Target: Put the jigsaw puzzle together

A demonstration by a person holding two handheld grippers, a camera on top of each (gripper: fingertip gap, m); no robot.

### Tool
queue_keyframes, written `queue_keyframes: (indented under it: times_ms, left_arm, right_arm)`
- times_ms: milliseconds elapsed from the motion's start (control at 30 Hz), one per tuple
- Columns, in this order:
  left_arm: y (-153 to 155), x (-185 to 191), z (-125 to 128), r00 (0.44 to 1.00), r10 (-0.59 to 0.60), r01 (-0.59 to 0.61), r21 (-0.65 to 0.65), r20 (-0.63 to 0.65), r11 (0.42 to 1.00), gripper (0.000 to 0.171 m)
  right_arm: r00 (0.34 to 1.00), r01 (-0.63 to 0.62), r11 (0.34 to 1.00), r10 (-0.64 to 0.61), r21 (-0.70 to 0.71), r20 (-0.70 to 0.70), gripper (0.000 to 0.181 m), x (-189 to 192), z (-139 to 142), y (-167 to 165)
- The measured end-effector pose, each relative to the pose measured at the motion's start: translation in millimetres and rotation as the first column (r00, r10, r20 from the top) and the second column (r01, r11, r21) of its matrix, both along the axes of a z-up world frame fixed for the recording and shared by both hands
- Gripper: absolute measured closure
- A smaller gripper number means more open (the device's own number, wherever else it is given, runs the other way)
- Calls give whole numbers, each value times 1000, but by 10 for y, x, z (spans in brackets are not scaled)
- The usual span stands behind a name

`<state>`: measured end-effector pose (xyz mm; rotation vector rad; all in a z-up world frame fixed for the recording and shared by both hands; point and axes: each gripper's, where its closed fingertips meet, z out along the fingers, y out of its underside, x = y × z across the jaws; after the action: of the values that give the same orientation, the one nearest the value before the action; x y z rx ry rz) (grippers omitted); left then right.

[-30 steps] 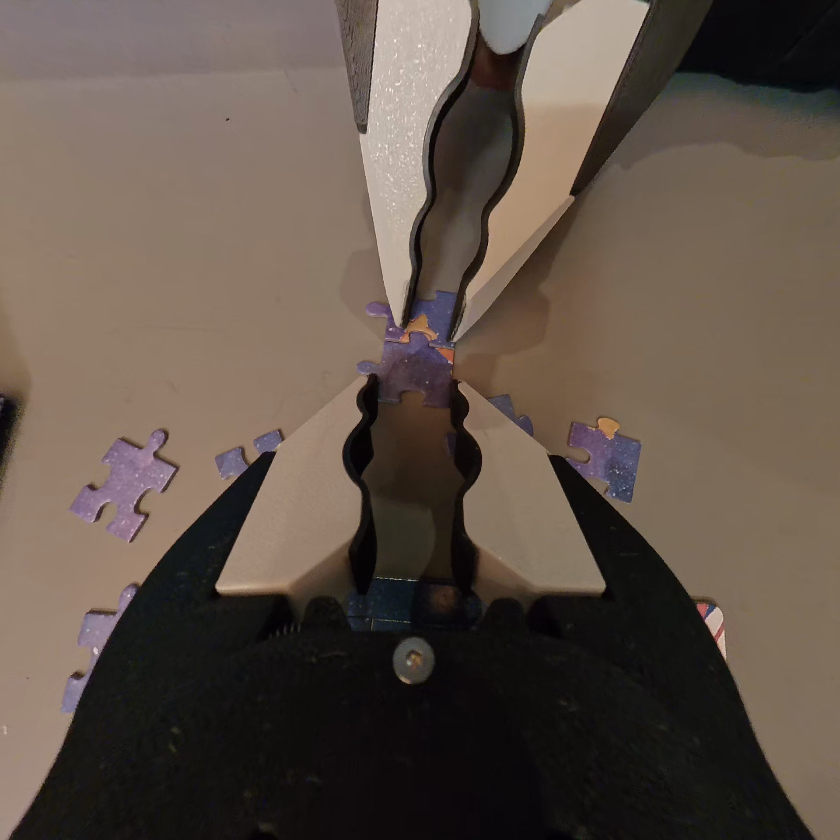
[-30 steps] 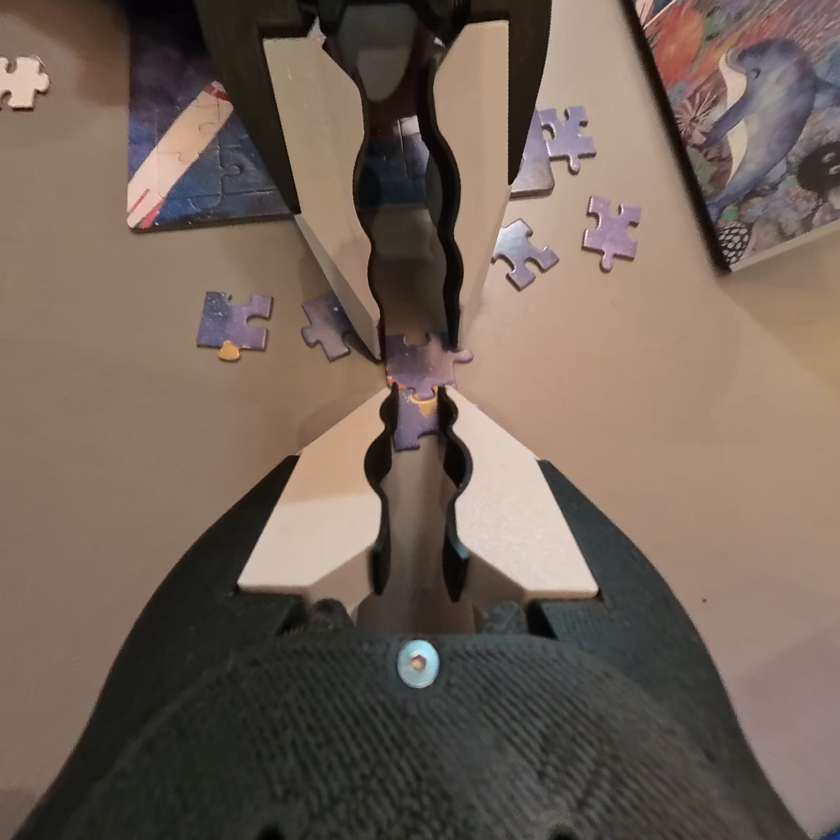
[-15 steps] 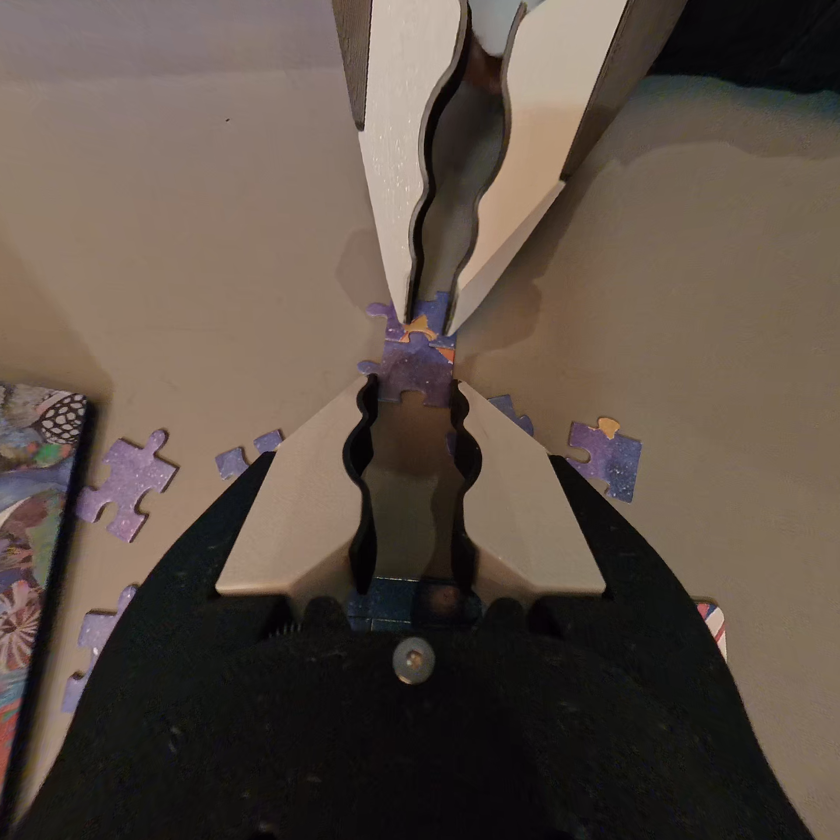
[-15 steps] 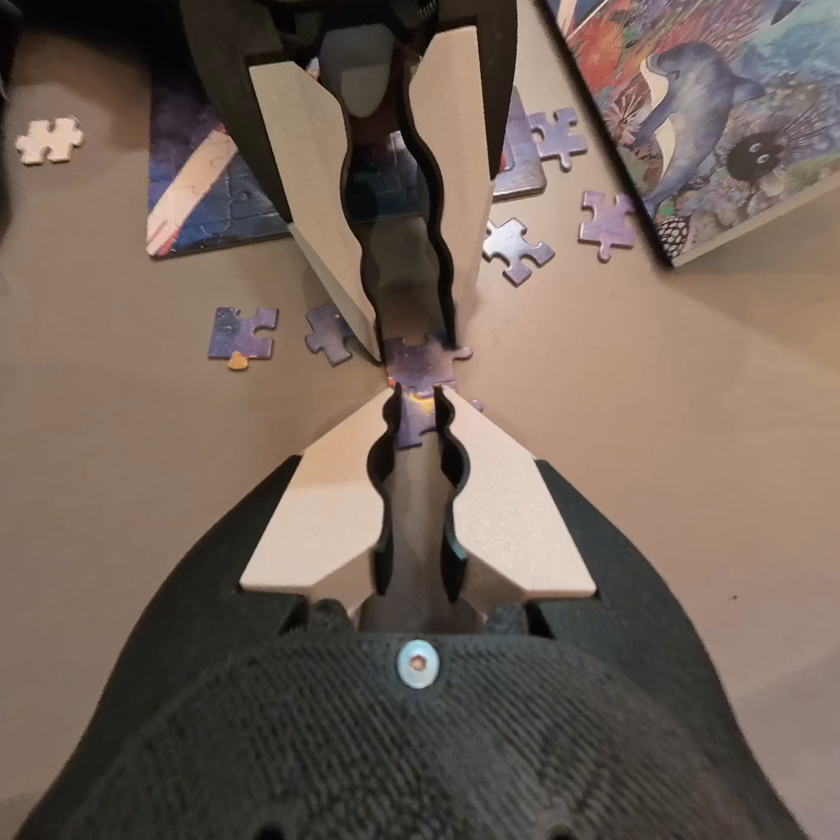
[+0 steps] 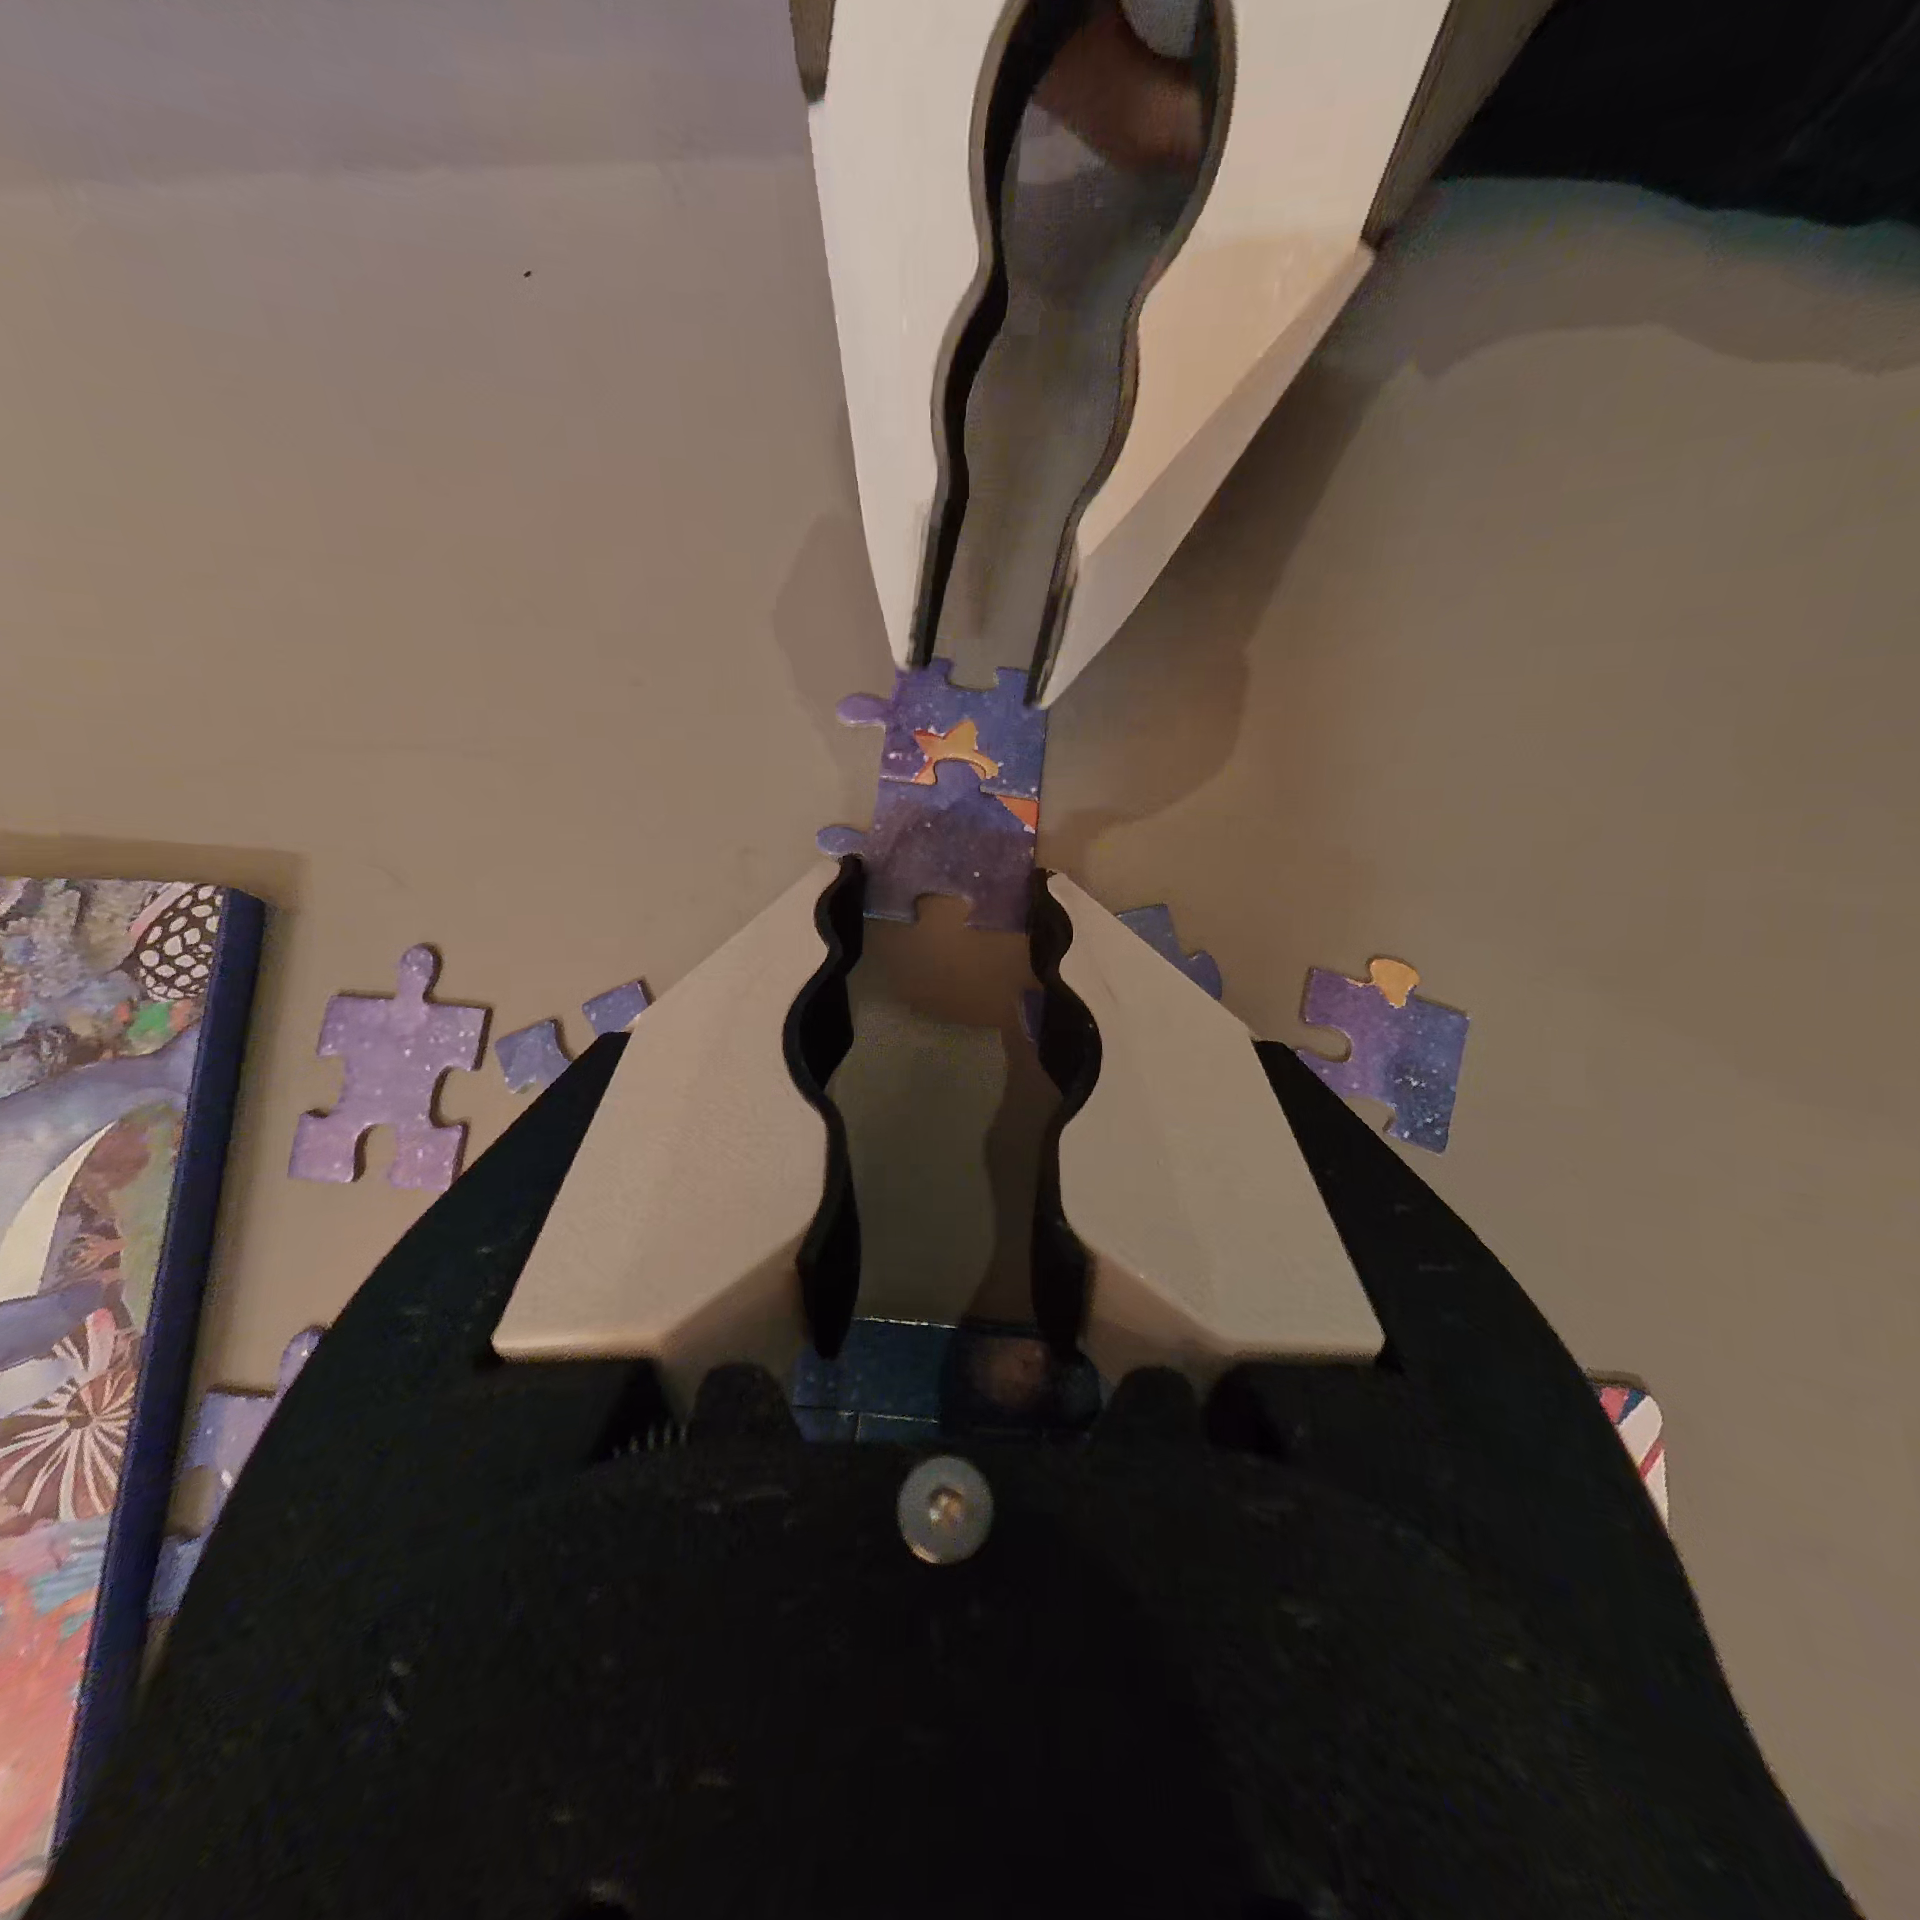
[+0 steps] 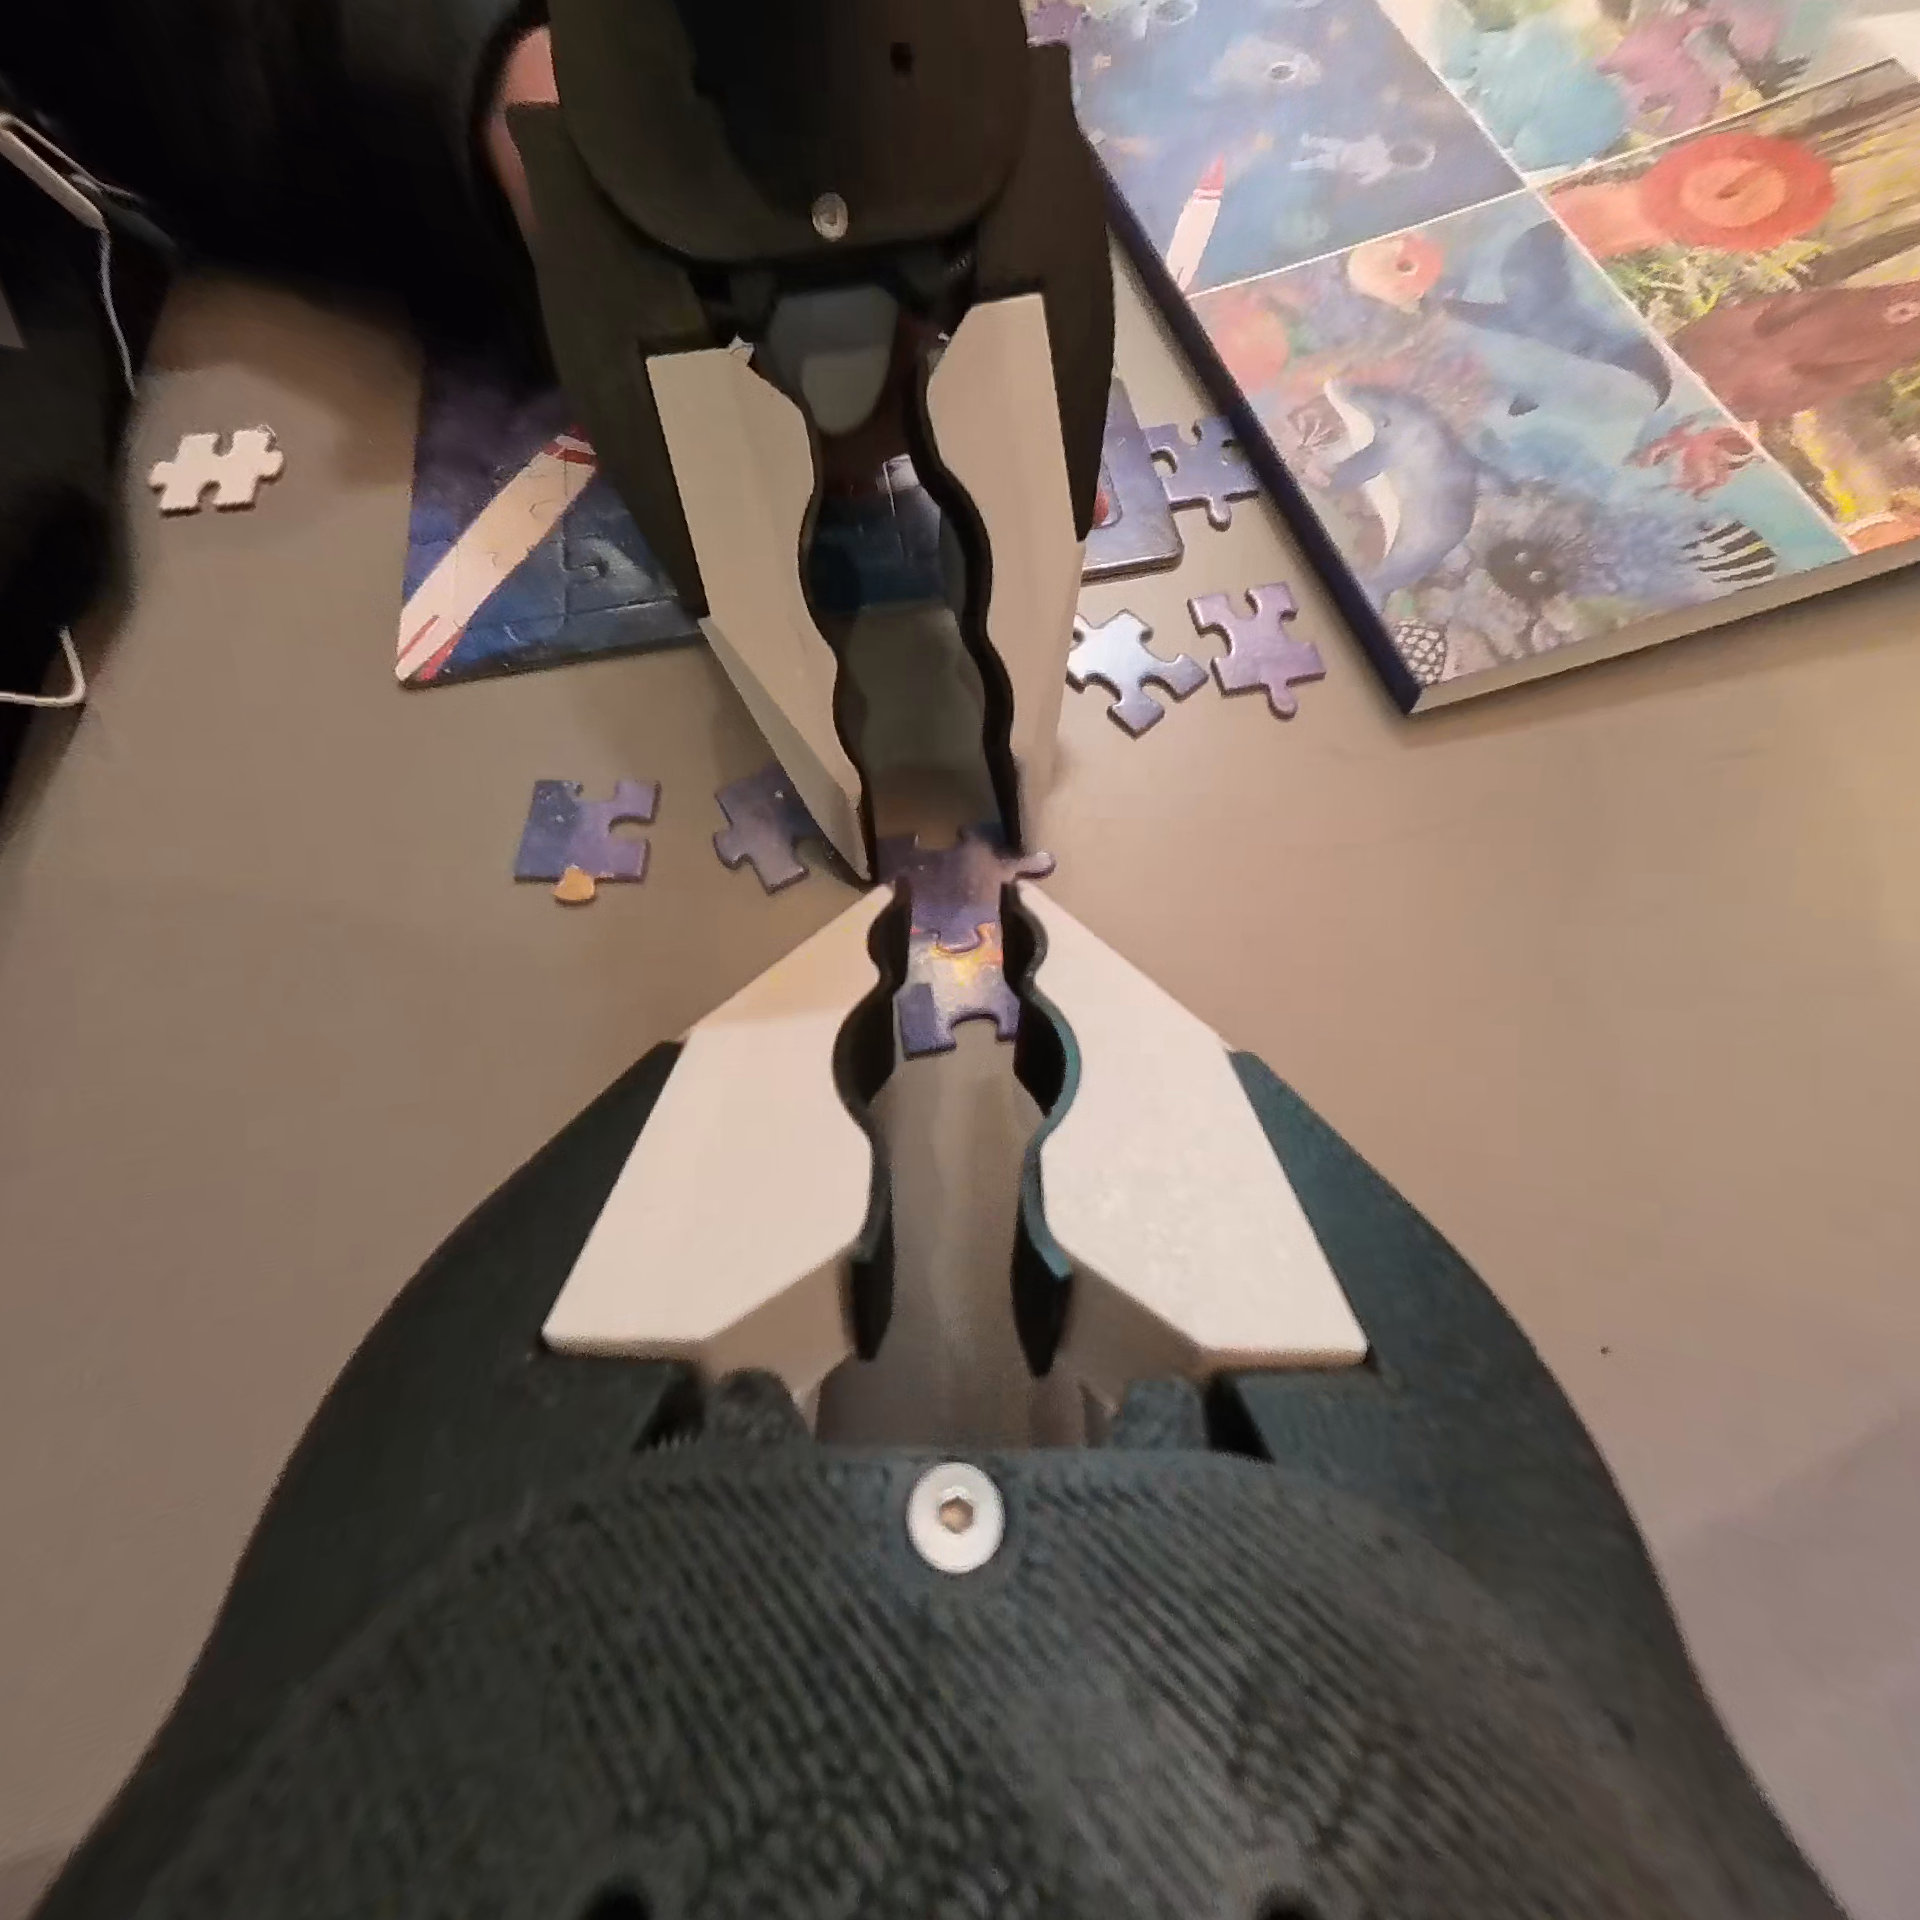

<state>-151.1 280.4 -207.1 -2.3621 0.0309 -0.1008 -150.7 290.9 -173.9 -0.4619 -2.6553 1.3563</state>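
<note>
Two purple jigsaw pieces lie joined on the tan table between my two grippers, which face each other. My left gripper (image 5: 948, 881) is shut on the plain purple piece (image 5: 951, 857), gripping its sides. My right gripper (image 6: 956, 902) is shut on the piece with the orange star (image 6: 956, 977). In the left wrist view the right gripper (image 5: 982, 681) comes in from the top, with its tips at the far edge of the star piece (image 5: 961, 753). In the right wrist view the left gripper (image 6: 945, 852) comes in from the top.
A colourful puzzle box (image 6: 1558, 364) lies at the right and also shows in the left wrist view (image 5: 94, 1247). An assembled puzzle section (image 6: 520, 561) lies behind the left gripper. Loose pieces (image 6: 587, 831) (image 6: 1257, 649) (image 5: 395, 1070) (image 5: 1387, 1060) lie around, and one white face-down piece (image 6: 213, 468). Less than 4 cm separates the two grippers' tips. Both grippers' tips are roughly 15 cm from the assembled puzzle section (image 6: 520, 561).
The right wrist view has tipped up, showing more of the box. The right gripper's tips now sit farther back on the star piece. The box has come into the left view.
</note>
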Motion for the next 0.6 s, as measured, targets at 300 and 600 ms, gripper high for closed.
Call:
queue_keyframes:
  times_ms: [300, 600]
  left_arm:
    - [-4, 4, 0, 1000, -1, 1, 0, -2, 1000, 143]
    - [-11, -3, 1, 1000, 4, -4, 1, 9, 1000, 143]
  right_arm:
    - [1000, 3, 990, -7, 139, 29, 139, 9, -287, 56]
    - [1000, 10, 986, -14, 166, 22, 151, 13, -301, 109]
